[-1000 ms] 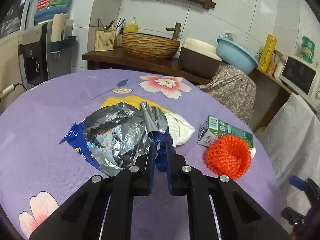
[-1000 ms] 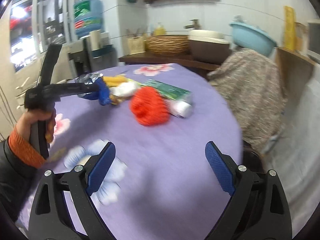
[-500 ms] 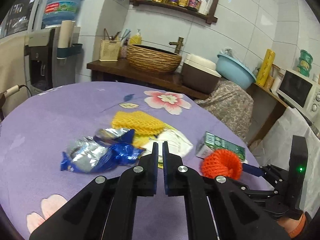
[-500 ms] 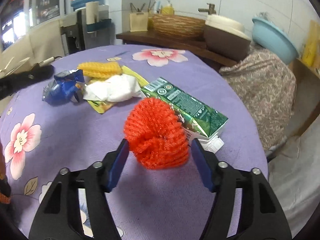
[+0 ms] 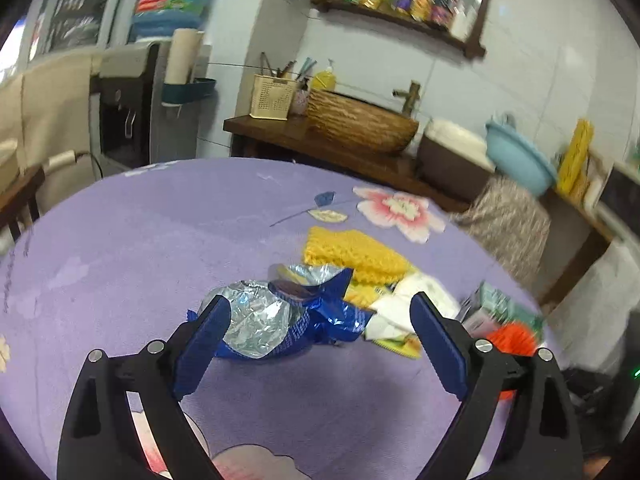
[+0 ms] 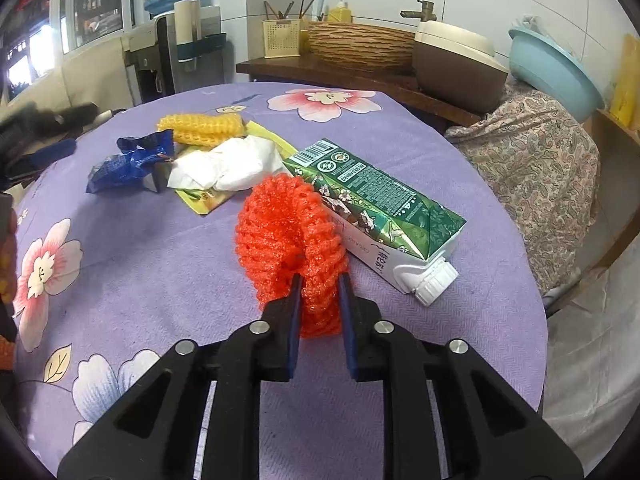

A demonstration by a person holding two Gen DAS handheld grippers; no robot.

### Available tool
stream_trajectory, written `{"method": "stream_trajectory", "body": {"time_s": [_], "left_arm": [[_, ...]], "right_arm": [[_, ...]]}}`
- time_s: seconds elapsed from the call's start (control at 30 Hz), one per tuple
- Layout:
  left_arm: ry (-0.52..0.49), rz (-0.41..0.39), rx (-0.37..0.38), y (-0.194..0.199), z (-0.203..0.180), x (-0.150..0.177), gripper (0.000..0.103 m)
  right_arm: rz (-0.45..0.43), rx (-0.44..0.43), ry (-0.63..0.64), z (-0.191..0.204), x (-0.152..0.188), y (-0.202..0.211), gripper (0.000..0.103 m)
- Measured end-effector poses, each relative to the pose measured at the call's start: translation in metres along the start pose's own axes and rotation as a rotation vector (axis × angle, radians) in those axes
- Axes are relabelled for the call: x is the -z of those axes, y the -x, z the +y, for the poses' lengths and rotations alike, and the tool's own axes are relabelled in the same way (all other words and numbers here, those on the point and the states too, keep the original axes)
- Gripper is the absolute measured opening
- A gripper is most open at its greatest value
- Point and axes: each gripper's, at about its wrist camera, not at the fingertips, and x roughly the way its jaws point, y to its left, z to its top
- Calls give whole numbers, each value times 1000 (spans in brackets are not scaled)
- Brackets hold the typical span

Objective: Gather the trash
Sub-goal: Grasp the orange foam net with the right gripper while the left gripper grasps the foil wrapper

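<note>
Trash is heaped mid-table on the purple cloth (image 6: 140, 272). Left to right: blue foil wrapper (image 5: 280, 320), yellow foam net (image 6: 202, 128), white tissue (image 6: 228, 166), orange foam net (image 6: 290, 236), green carton (image 6: 380, 204). Left gripper (image 5: 320, 340) is angled down with jaws opening wide, the wrapper lying ungripped between them. Right gripper (image 6: 319, 308) is pitched down, jaws closing on the orange net's near edge, presumably for lifting.
</note>
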Motion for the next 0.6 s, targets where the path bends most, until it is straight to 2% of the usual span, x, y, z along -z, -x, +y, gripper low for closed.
{"method": "stream_trajectory", "body": {"time_s": [0.1,0.17,0.2,0.23,0.27,0.3,0.33,0.4,0.5,0.6], "left_arm": [[-70,47,-49,-19,-6,10,89],[-80,111,-27,-33,-4,17,68],[-82,146,-17,-39,-3,19,48],[-80,172,-10,-44,-2,22,37],[-77,197,-1,-47,-2,24,31],[-78,203,8,-47,-2,25,18],[-82,202,5,-46,-2,26,10],[-86,196,7,-42,-3,26,4],[-62,189,53,-34,-4,22,3],[-77,135,80,-14,-13,13,3]], "right_arm": [[-3,-14,2,1,2,2,14],[-5,-19,5,2,3,2,14],[-6,-19,7,2,4,3,14],[-7,-20,7,2,5,3,14],[-8,-23,5,2,5,4,14],[-8,-25,2,2,6,4,14],[-9,-26,0,1,6,4,14],[-12,-27,-2,1,6,5,13],[-22,-35,-8,1,6,9,11],[-47,-43,-5,2,7,19,11]]}}
